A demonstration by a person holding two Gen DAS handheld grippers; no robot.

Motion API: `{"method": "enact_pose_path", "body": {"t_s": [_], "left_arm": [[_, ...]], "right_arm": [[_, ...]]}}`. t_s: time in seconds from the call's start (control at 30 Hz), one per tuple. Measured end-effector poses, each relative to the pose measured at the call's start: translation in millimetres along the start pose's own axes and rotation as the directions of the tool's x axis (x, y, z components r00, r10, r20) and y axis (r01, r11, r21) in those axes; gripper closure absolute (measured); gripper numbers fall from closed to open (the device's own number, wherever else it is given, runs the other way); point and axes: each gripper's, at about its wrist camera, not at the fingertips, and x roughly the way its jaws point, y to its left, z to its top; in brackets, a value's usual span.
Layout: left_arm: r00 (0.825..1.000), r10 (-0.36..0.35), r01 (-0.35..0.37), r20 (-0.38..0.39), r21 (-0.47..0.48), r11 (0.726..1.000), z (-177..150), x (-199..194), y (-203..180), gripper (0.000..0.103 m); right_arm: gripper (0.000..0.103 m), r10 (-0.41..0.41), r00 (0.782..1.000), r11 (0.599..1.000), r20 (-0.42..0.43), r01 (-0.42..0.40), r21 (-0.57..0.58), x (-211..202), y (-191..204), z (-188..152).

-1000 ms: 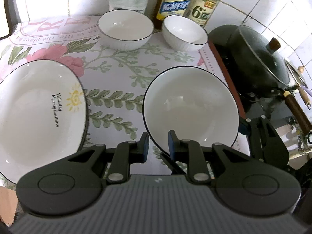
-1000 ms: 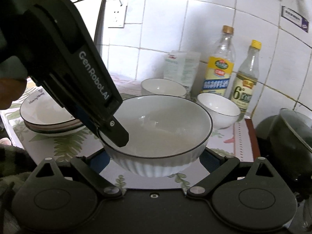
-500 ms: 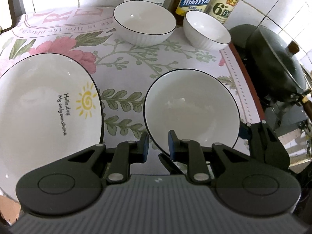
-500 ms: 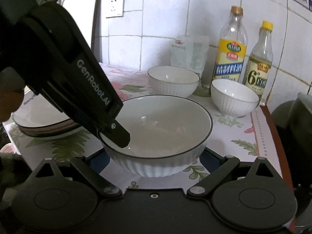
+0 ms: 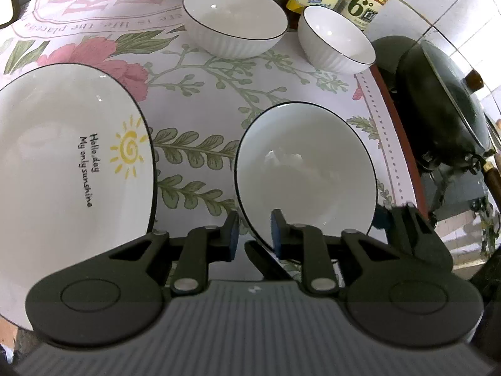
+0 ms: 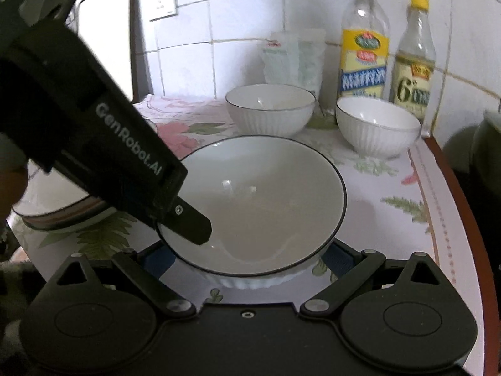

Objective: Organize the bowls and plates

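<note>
A white ribbed bowl with a black rim [image 5: 307,169] [image 6: 260,206] is held off the flowered cloth. My left gripper [image 5: 253,237] is shut on its near-left rim, one finger inside [image 6: 191,222]. My right gripper [image 6: 247,258] is spread wide around the bowl's base, its blue pads on either side. A stack of white plates, the top one with a sun print [image 5: 69,169] [image 6: 59,210], lies to the left. Two more white bowls stand at the back: a larger one [image 5: 235,28] [image 6: 271,109] and a smaller one [image 5: 336,40] [image 6: 377,130].
Two sauce bottles [image 6: 364,53] [image 6: 413,69] and a plastic bag [image 6: 294,56] stand against the tiled wall. A dark lidded wok [image 5: 444,100] sits on the stove right of the table's red edge [image 6: 451,181]. A dark appliance [image 6: 103,31] stands at back left.
Both grippers and the held bowl have moved forward and lower, toward the back bowls and bottles, which look larger now. The grip on the bowl is unchanged.
</note>
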Motion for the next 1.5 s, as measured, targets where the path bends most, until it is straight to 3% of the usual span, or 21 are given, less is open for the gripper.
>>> {"method": "enact_pose_path", "body": {"t_s": [0.27, 0.37, 0.57, 0.8, 0.93, 1.2, 1.5], "left_arm": [[0.999, -0.040, 0.040, -0.006, 0.006, 0.999, -2.7, -24.5, -2.9, 0.074], [0.998, -0.060, 0.060, 0.016, 0.014, 0.998, -0.9, -43.1, -2.9, 0.073], [0.995, -0.071, 0.067, 0.072, 0.051, 0.996, 6.2, -81.5, -2.2, 0.066], [0.992, -0.067, 0.055, 0.109, 0.107, 0.993, 18.3, -113.9, 0.8, 0.061], [0.988, -0.048, 0.027, 0.147, 0.142, 0.989, 30.5, -126.1, 5.0, 0.056], [0.973, -0.032, 0.005, 0.230, 0.116, 0.993, 64.1, -116.3, 24.5, 0.050], [0.968, 0.024, -0.029, 0.250, 0.016, 0.999, 106.4, -69.7, 58.0, 0.051]], "right_arm": [[0.003, 0.068, 0.997, 0.991, 0.046, -0.073, 0.115, -46.6, -2.8, 8.9], [0.003, 0.114, 0.993, 0.977, 0.041, -0.120, 0.176, -63.9, -9.4, 17.6], [0.004, 0.130, 0.991, 0.960, 0.031, -0.133, 0.247, -94.3, -20.5, 39.7], [0.013, 0.189, 0.982, 0.899, 0.012, -0.178, 0.400, -110.2, -36.6, 73.1], [0.016, 0.252, 0.968, 0.841, 0.004, -0.221, 0.494, -103.2, -40.8, 91.4], [0.020, 0.199, 0.979, 0.859, -0.053, -0.148, 0.490, -64.8, -30.2, 129.6], [0.020, 0.133, 0.983, 0.823, -0.128, -0.037, 0.567, -5.8, -60.4, 165.1]]}}
